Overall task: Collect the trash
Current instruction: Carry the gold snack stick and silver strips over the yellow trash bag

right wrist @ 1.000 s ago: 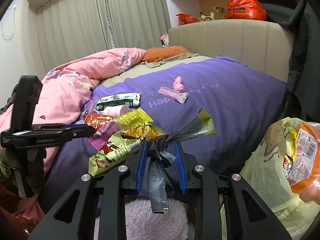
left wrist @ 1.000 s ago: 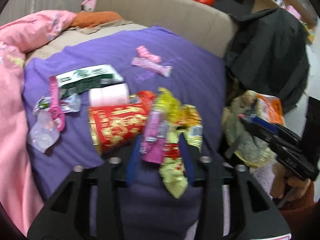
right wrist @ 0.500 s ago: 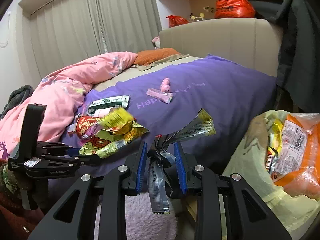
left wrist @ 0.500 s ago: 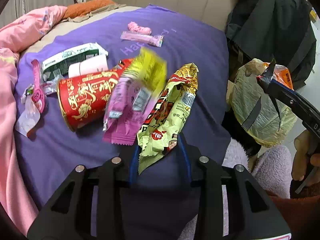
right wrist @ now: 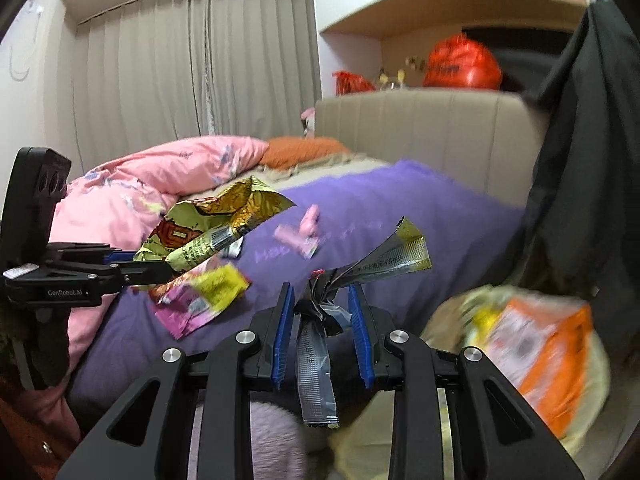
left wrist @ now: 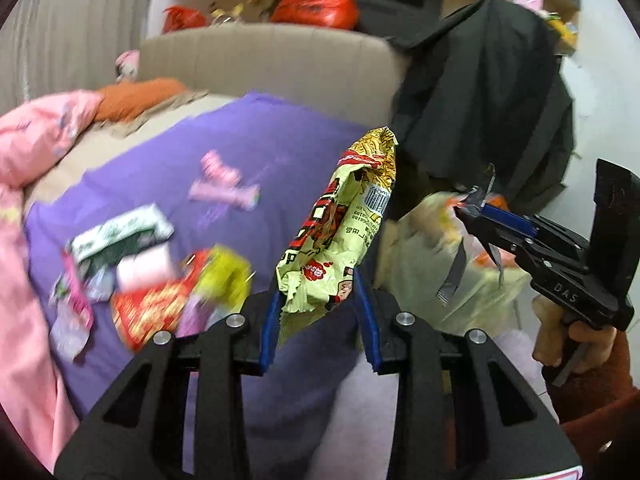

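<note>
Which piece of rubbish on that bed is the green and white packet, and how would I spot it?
Start from the purple bedspread and go to its near left side, beside the pink quilt. A heap of litter lies there, and the green and white packet is at its far edge. It is the only green piece; the red printed cup and yellow and pink wrappers lie nearer.

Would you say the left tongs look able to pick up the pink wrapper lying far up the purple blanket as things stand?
Probably not yet: the left tongs are already full, shut on a yellow-green snack bag. The pink wrapper itself lies uncovered on the purple blanket, so the bag is the only obstacle.
</note>
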The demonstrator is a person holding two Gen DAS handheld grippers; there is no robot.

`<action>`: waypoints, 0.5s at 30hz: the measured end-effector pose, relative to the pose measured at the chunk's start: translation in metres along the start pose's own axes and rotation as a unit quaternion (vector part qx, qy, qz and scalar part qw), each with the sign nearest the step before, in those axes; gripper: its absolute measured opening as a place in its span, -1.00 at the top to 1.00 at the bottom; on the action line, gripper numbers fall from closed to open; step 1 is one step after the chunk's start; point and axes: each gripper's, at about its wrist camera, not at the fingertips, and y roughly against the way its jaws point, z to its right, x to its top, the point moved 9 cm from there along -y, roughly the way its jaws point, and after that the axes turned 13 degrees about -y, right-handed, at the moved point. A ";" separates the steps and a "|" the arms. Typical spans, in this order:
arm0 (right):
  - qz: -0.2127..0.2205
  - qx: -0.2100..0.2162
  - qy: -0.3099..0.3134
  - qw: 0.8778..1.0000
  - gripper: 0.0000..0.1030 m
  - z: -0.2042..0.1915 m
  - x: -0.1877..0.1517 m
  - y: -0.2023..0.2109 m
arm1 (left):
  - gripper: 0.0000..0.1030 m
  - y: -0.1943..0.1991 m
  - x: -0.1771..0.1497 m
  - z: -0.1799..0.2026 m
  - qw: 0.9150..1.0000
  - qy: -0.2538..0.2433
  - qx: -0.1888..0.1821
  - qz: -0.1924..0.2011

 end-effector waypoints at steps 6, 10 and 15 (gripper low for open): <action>0.062 -0.060 0.015 0.996 0.47 0.052 0.053 0.060 | 0.37 -0.021 0.049 0.060 0.996 -0.035 -0.075 0.021; 0.084 -0.116 0.007 0.990 0.47 0.097 0.064 0.095 | 0.37 -0.052 0.066 0.115 0.989 -0.069 -0.127 0.013; 0.081 -0.154 -0.015 0.985 0.47 0.143 0.056 0.115 | 0.37 -0.093 0.071 0.170 0.979 -0.093 -0.178 -0.023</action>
